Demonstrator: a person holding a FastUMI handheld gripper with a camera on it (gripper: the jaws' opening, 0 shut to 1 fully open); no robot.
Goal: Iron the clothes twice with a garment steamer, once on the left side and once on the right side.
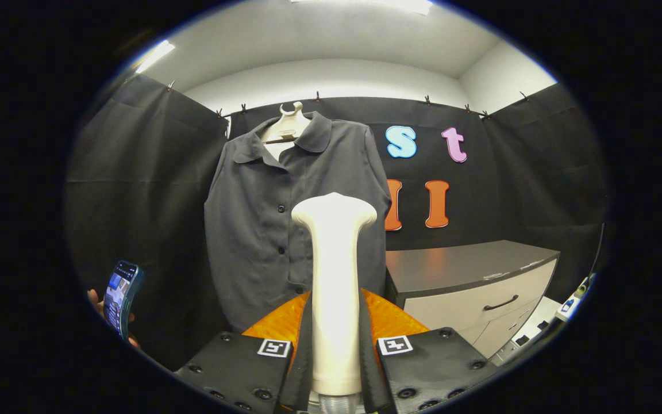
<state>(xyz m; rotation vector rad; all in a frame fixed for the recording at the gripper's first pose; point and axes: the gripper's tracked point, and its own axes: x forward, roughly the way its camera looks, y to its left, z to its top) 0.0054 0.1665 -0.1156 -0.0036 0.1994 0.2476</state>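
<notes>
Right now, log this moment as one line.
gripper: shut on steamer | steamer: upright, head short of shirt | shirt: on hanger | ironing: not started

A grey-topped desk (457,267) stands against the booth's black wall, just right of the hanging shirt (262,230). Its top is bare; 1 drawer with a dark handle (500,303) shows on its pale front.

The gripper (335,368) has its jaws clamped on the steamer (334,276).

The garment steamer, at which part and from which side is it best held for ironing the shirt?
Hold the garment steamer on its long straight handle, low down, as the tongs do now: one finger on each flank, both pressing. The handle is narrow and even there, while the head flares wide at the top and must stay free to face the grey shirt hanging beyond it.
</notes>
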